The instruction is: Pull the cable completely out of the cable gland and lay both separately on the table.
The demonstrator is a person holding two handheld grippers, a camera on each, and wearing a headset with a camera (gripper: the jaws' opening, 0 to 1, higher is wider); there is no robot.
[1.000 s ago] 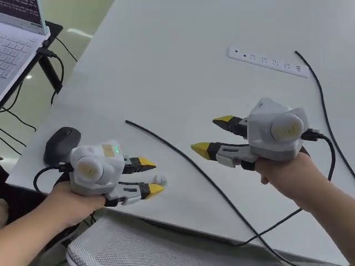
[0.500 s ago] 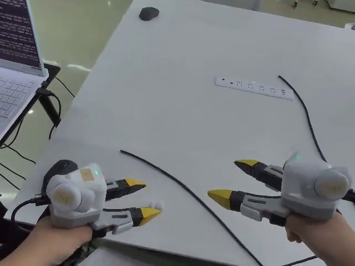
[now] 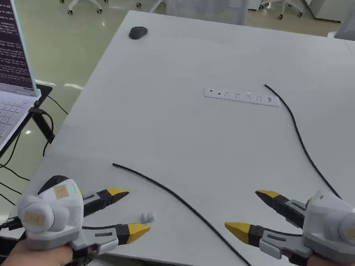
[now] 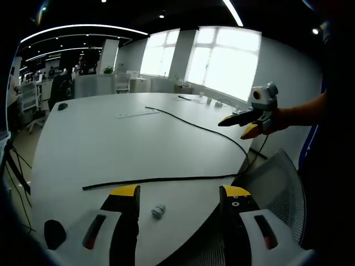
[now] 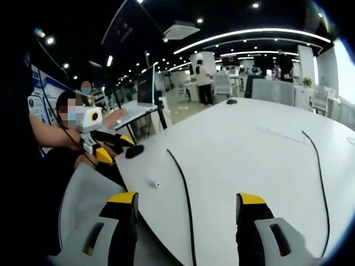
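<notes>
L gripper [image 3: 130,210] & R gripper [image 3: 250,210] wide open, empty; cable gland [image 3: 147,217] near cable [image 3: 183,204] on table [image 3: 183,127]

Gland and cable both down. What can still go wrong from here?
1. The cable gland lies near the edge of the table, beside the open left hand-held gripper; a nudge might roll it off.
2. The cable seems to run over the near edge, so its hanging part may drag it, or the right hand-held gripper may snag it.
</notes>
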